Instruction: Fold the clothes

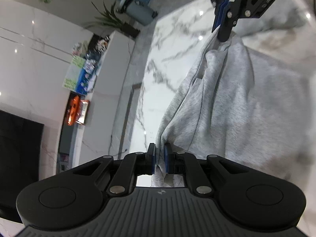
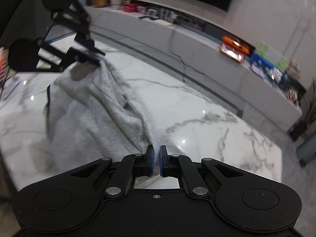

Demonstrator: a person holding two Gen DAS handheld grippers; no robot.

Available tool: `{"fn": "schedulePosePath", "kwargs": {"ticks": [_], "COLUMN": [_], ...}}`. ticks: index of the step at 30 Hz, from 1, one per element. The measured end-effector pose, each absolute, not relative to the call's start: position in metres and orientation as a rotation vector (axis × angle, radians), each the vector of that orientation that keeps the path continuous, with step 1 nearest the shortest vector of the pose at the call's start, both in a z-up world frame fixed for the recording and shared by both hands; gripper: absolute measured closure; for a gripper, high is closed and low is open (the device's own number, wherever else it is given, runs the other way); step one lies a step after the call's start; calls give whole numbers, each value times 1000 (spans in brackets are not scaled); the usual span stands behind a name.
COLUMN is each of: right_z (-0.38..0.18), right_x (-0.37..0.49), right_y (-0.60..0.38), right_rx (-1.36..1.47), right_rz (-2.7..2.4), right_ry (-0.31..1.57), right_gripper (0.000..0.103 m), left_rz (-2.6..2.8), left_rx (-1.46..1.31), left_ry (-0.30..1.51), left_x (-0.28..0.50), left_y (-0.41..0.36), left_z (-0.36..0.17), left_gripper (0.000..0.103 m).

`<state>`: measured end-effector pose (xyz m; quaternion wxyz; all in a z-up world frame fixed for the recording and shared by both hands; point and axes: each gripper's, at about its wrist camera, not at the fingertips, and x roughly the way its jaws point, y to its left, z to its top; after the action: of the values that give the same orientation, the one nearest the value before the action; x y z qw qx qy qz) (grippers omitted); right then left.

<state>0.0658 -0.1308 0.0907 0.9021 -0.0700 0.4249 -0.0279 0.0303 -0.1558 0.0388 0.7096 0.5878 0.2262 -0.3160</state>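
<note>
Both grippers, left gripper (image 1: 160,156) and right gripper (image 2: 156,158), have fingers clamped on the grey sweatshirt (image 1: 246,98), lifting one edge above the marble bench (image 2: 207,118); next it likely needs laying over flat.

Showing matte black left gripper (image 1: 159,154) and right gripper (image 2: 156,158): blue pads (image 1: 166,158), silver pivot screws (image 1: 203,190), round side discs, ribbed grey housing on the left.

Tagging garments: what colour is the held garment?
Light heather grey garment, plain; clearest in the left wrist view.
</note>
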Motion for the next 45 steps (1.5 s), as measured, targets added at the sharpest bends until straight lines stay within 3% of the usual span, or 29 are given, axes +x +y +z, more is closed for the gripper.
{"fn": "schedulePosePath", "kwargs": {"ticks": [8, 11, 13, 14, 16, 18, 24, 25, 27, 28, 35, 43, 45], "right_z": [33, 25, 27, 30, 35, 41, 50, 47, 38, 32, 0, -9, -7], "right_x": [86, 82, 73, 67, 56, 45, 33, 36, 45, 51, 76, 83, 81], "right_y": [-174, -177, -180, -180, -177, -171, -158, -154, -148, -145, -158, -190, -193], "right_rx": [-48, 5, 36, 53, 74, 74, 85, 91, 94, 91, 167, 212, 206], "right_rz": [-128, -168, -193, -206, -240, -286, -309, -269, -214, -199, -193, -420, -470], "right_ry": [873, 851, 823, 803, 770, 727, 675, 699, 741, 758, 867, 731, 700], "right_gripper": [98, 89, 87, 82, 75, 74, 74, 78, 97, 100, 100, 103, 99], "left_rz": [-649, -602, -562, -535, -474, -434, -479, -494, -487, -475, -451, -468, -473], "left_rx": [1139, 1037, 987, 968, 923, 893, 784, 774, 753, 743, 655, 589, 568], "left_ry": [564, 574, 547, 523, 459, 439, 547, 578, 631, 651, 685, 670, 670], "left_x": [87, 98, 92, 88, 76, 68, 28, 22, 10, 5, -4, -5, -5], "left_y": [-161, -154, -148, -145, -134, -128, -118, -117, -114, -112, -102, -92, -89], "left_z": [-13, -19, -11, -5, 11, 22, 32, 28, 18, 13, -10, -10, -10], "left_gripper": [90, 83, 72, 61, 59, 55, 62, 64, 70, 71, 84, 85, 84]}}
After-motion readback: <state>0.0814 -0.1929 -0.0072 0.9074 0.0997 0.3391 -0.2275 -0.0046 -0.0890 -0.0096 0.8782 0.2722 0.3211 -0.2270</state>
